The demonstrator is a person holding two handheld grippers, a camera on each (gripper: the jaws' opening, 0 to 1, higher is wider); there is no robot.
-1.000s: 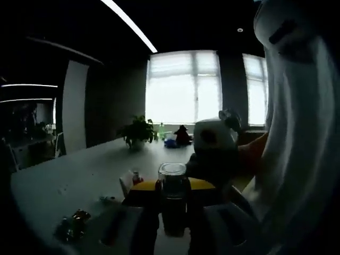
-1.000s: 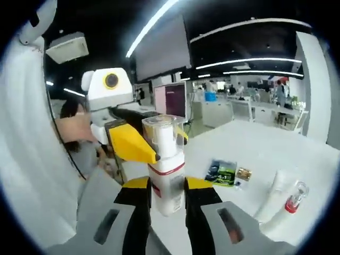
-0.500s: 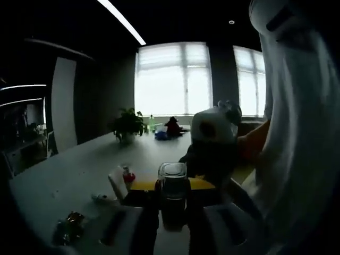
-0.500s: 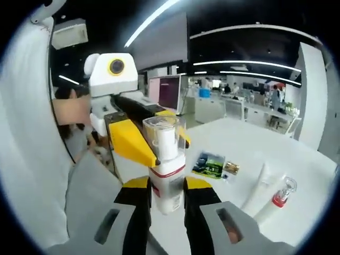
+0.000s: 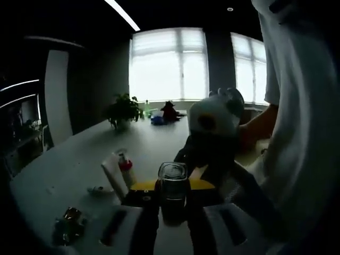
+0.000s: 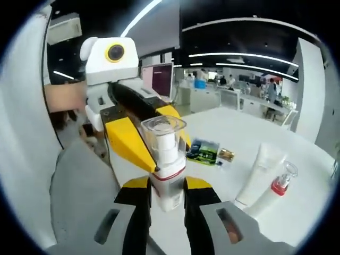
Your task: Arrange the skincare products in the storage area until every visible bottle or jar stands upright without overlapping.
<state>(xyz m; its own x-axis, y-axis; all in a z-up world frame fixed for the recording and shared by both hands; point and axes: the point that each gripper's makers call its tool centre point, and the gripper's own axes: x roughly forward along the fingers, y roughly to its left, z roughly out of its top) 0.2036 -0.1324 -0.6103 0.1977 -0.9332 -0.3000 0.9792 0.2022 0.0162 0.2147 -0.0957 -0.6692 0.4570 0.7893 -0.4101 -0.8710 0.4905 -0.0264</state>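
While upright, bottle (image 6: 166, 164) between hand-held gripper (image 6: 166, 199) jaws.

Right gripper (image 6: 167, 199) clamps an upright white pump bottle (image 6: 166, 167) as the yellow-jawed left gripper (image 6: 135, 133) meets it — white tube (image 6: 261, 172) lies nearby.

Left gripper view is dim, backlit by bright windows (image 5: 169, 66); right gripper view evenly lit, edges warped.
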